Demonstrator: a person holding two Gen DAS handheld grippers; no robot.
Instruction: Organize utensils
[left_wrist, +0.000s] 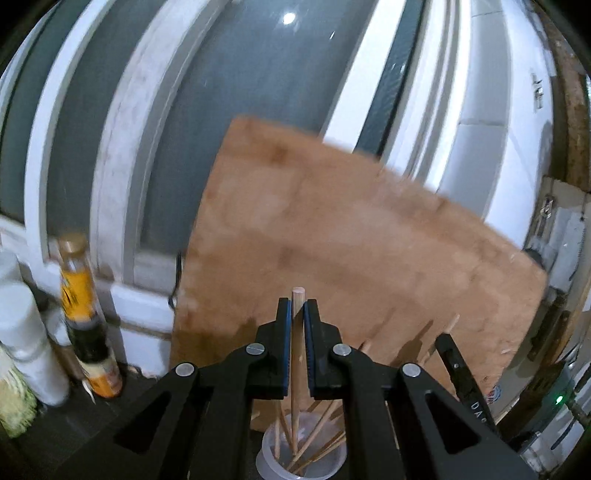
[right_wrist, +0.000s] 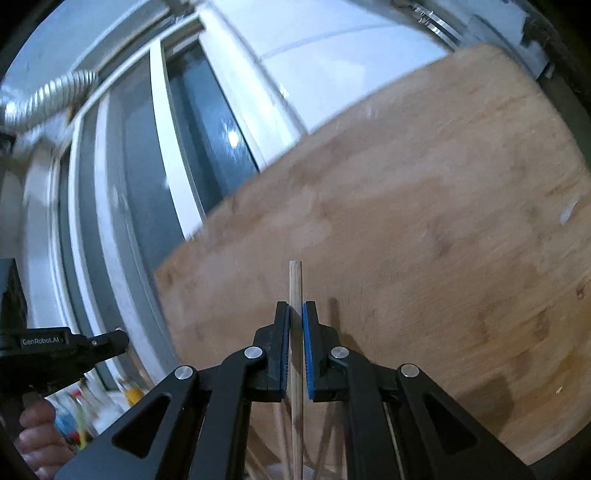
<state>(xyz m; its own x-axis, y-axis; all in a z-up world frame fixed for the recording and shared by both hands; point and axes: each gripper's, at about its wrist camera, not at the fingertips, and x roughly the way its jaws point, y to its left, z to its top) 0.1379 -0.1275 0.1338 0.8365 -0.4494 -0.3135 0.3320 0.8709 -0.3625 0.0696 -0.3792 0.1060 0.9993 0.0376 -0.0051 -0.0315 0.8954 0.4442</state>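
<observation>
Bottles (left_wrist: 86, 321) far left by the window, left gripper (left_wrist: 295, 314) clamped on an upright chopstick (left_wrist: 296, 332) over the clear cup (left_wrist: 301, 459) of sticks, right gripper (right_wrist: 295, 317) pinching another chopstick (right_wrist: 295, 288), cutting board (left_wrist: 351, 251) leaning behind.

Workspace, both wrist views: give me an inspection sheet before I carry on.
Surface: dark counter, mostly hidden.
Job's things: clear cup holding several chopsticks; one more chopstick in each gripper, left and right.
Clutter: sauce bottle, white containers beside it.
Grippers: left gripper and right gripper each shut on a chopstick.
Cables: a dark cord at the board's left edge.
Surroundings: cutting board leaning against window; metal duct.
</observation>
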